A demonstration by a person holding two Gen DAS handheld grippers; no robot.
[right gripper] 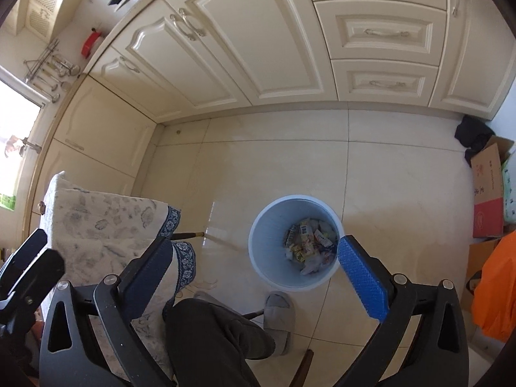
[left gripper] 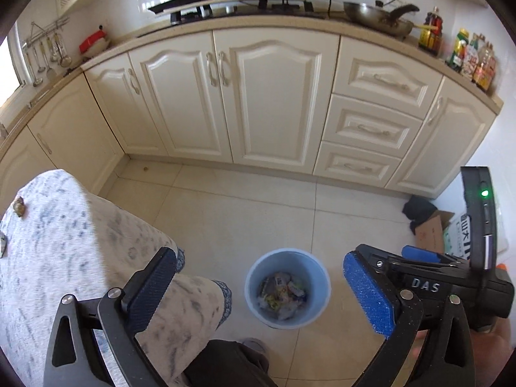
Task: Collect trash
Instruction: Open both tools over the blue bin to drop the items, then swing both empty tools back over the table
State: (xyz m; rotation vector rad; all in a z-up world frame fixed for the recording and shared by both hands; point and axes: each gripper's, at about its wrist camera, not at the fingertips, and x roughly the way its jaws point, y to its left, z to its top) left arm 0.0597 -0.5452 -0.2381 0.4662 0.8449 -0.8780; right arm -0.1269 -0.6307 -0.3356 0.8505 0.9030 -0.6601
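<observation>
Both sets of jaws, on the left gripper [left gripper: 258, 293] and the right gripper [right gripper: 256, 274], stand wide apart and empty. Between and below them sits the blue bin [right gripper: 258, 242] holding wrappers [right gripper: 309, 242]. Next, keep them apart while swinging toward the cloth-covered table [left gripper: 64, 242] for remaining scraps.
</observation>
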